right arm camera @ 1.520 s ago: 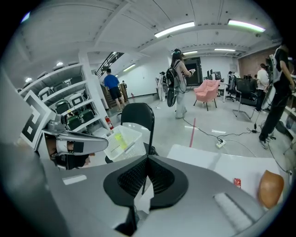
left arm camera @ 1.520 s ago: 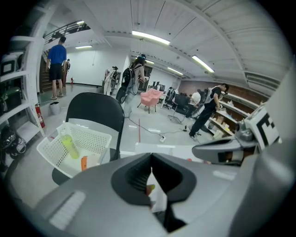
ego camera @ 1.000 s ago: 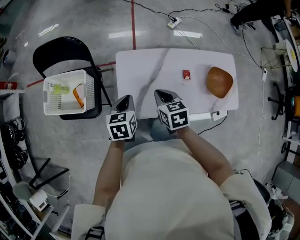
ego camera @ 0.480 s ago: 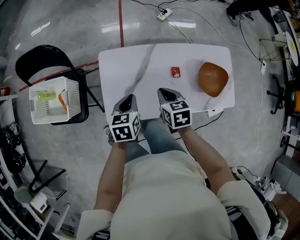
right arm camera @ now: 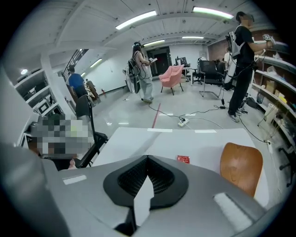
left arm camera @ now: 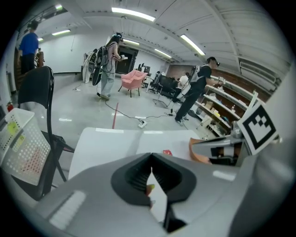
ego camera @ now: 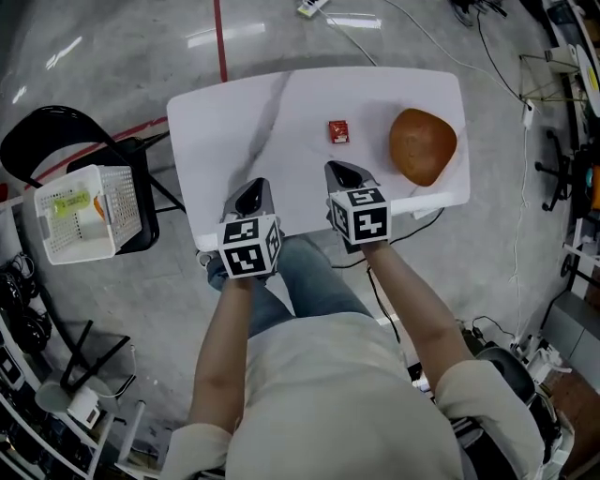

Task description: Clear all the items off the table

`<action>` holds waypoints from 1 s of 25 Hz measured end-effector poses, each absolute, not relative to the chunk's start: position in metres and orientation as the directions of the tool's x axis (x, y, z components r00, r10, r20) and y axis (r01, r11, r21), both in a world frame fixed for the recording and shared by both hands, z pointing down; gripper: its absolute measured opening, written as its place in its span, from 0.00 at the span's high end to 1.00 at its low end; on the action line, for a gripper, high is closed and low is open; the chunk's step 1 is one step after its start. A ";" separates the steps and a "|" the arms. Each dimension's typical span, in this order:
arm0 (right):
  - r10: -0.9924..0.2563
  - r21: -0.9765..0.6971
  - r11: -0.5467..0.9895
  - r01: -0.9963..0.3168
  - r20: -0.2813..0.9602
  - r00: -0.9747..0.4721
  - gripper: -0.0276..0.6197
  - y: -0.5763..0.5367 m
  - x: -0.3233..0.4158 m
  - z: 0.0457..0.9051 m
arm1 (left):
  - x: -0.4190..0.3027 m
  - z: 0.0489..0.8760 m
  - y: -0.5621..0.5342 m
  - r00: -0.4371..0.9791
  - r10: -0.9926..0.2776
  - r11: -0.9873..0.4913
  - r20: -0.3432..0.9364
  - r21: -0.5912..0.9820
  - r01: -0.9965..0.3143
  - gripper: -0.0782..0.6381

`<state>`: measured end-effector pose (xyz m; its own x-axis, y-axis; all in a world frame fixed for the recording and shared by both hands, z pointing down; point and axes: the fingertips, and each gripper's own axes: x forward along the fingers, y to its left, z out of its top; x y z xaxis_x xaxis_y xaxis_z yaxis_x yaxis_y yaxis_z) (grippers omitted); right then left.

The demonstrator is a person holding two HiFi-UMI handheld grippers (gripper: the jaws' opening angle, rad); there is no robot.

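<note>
A small red packet (ego camera: 337, 131) lies near the middle of the white table (ego camera: 234, 131). A brown rounded wooden piece (ego camera: 422, 145) rests at the table's right end. Both show in the right gripper view too, the packet (right arm camera: 183, 159) and the brown piece (right arm camera: 240, 173). My left gripper (ego camera: 251, 194) hovers over the table's front edge, shut and empty. My right gripper (ego camera: 343, 172) is beside it, also shut and empty, a short way in front of the packet. In the left gripper view the jaws (left arm camera: 150, 158) meet, with the packet (left arm camera: 167, 152) beyond them.
A white mesh basket (ego camera: 112, 202) with a few items inside sits on a black folding chair (ego camera: 37, 141) left of the table. Cables and a power strip (ego camera: 311, 7) lie on the floor behind. Several people stand far back in the room.
The head view has shifted, so the table and basket sit further left and higher in the picture. Both grippers stay shut near the table's front edge. Nothing on the table has moved.
</note>
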<state>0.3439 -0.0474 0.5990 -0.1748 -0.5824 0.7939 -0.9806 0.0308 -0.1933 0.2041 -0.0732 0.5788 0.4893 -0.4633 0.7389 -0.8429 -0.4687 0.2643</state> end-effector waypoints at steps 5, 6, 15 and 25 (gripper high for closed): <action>-0.548 -0.170 0.003 -0.985 0.824 -0.144 0.96 -0.053 0.368 0.640 | 0.221 0.607 -0.077 0.480 -0.439 -0.479 0.760 0.254 -0.840 0.88; -0.542 -0.165 0.000 -0.986 0.829 -0.139 0.96 -0.056 0.372 0.647 | 0.224 0.613 -0.077 0.479 -0.431 -0.482 0.765 0.254 -0.839 0.88; -0.470 -0.154 -0.023 -0.988 0.874 -0.125 0.80 -0.072 0.398 0.724 | 0.243 0.662 -0.070 0.486 -0.350 -0.512 0.801 0.271 -0.815 0.88; -0.415 -0.111 -0.071 -0.991 0.907 -0.072 0.76 -0.087 0.420 0.788 | 0.253 0.702 -0.061 0.483 -0.291 -0.504 0.826 0.297 -0.811 0.88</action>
